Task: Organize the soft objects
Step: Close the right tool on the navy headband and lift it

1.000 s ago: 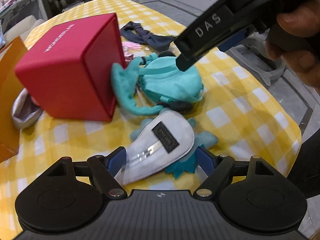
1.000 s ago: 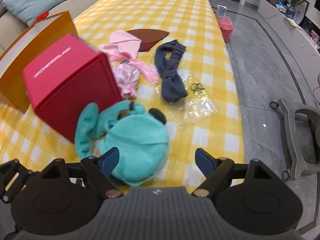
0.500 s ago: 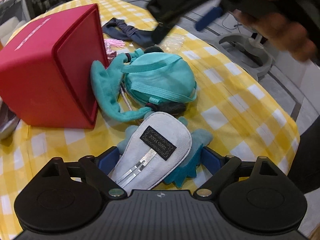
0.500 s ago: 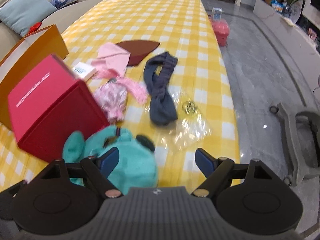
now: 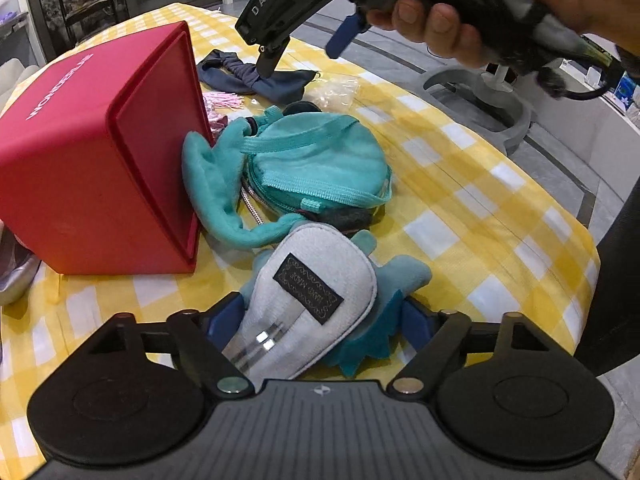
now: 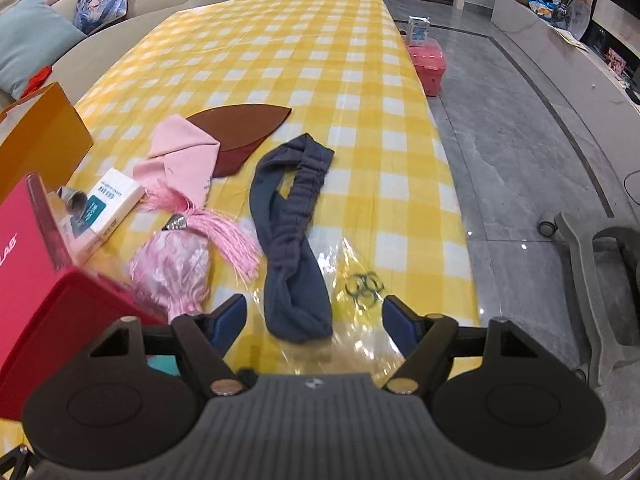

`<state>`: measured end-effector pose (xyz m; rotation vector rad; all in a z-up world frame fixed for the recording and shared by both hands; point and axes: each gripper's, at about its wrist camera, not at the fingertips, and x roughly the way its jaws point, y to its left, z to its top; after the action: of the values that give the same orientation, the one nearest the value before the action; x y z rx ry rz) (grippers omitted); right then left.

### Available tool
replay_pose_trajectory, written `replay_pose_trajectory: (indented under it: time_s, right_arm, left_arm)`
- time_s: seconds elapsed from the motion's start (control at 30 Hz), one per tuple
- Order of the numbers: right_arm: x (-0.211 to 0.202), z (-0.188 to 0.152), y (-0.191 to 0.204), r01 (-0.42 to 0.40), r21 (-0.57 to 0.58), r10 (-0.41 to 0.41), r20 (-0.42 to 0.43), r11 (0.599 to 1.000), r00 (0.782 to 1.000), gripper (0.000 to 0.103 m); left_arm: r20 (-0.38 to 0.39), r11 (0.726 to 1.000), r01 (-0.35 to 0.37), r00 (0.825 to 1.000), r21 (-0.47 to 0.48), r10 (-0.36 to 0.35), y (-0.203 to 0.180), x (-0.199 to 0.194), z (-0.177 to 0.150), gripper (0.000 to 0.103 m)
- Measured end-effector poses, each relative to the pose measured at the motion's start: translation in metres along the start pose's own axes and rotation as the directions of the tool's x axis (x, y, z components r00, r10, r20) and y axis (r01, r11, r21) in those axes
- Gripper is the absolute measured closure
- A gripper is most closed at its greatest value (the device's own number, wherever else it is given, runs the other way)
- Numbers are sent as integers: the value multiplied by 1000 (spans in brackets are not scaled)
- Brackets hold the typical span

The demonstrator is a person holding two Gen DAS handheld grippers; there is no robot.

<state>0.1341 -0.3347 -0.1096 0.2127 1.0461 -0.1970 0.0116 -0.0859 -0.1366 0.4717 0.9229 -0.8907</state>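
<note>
My left gripper [image 5: 320,316] is open, its fingers on either side of a grey felt pouch [image 5: 308,300] that lies on a teal plush toy [image 5: 400,280]. Beyond them a teal plush bag [image 5: 316,168] rests against the red box [image 5: 96,160]. My right gripper [image 6: 314,318] is open and empty, just above the near end of the dark blue headband [image 6: 294,232]; it also shows in the left wrist view [image 5: 300,40], over the headband [image 5: 256,76]. A pink tasselled pouch [image 6: 176,268], a pink cloth [image 6: 180,160] and a brown felt piece [image 6: 240,128] lie to the left.
The yellow checked table [image 6: 304,60] ends close on the right, over grey floor. A clear plastic bag with rings [image 6: 362,288] lies beside the headband. An orange box [image 6: 36,136] and a white carton [image 6: 108,200] stand at the left. A chair base [image 6: 592,280] is on the floor.
My right gripper has risen off the teal bag and moved forward over the dark blue headband. My left gripper has edged closer around the grey pouch.
</note>
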Motion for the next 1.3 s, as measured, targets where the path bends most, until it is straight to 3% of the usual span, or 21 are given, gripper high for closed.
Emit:
replay_pose_trajectory:
  time_s: [0.13,0.27,0.43,0.6,0.93,1.3]
  right_arm:
    - [11,10,9,-17,-26,17,-9,1000,1000,38]
    - [28,17,15,-30,-30,28,-44,999,999,55]
    - [45,27,16,-5,-37,3,-47,999,999,64]
    - [54,29,15,-3,-38,1,-52,999,999,84]
    - [37,32,12,-40,-21,40,-19,999,999,86]
    - [-24,39,5,-106,5,106,77,994,991,86]
  left_arm:
    - [-3,998,33,999,-52,-33,11,-5,2,28]
    - [-7,992,59,998,-110,-60,23,-12,-1,30]
    - [1,988,74,997,-135,-74,32,-21,0,30]
    - [17,981,88,996,-173,-86,41,-25,3,30]
    - [31,973,65,998,-220,-59,50,-29,3,30]
    - [51,979,25,999,-205,-15,43,-50,8,30]
